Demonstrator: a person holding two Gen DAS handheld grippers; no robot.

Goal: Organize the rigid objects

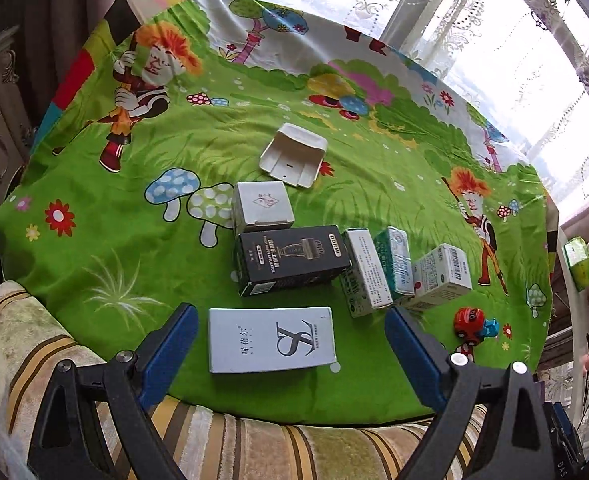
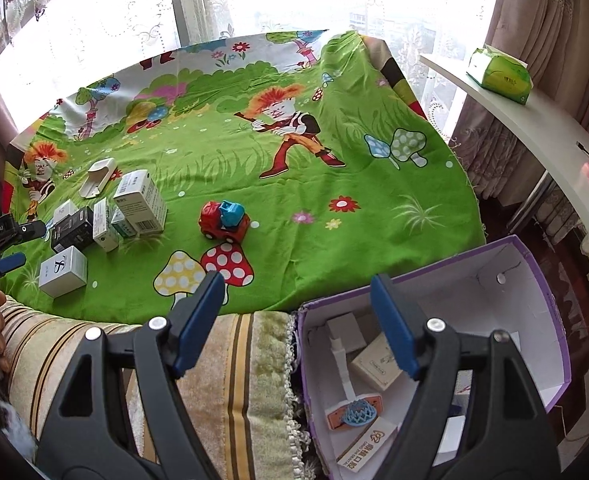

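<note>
Presently, the white carton is listed lying flat on the green-clothed table, framed by the wide-open left gripper untouched, judged light, stiff, crushable, best pinched across its long sides; the right gripper is empty, jaws parted.

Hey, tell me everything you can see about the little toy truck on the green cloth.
The toy truck is small and looks like glossy plastic: a red cab and body, a blue part mounted on its back, dark wheels with pale hubs. It stands upright on its wheels on the green cartoon cloth, just above a printed red spotted mushroom. Nothing touches it; the standing white box is its closest neighbour, with a clear gap between. In the left wrist view it sits apart from the row of boxes.
</note>
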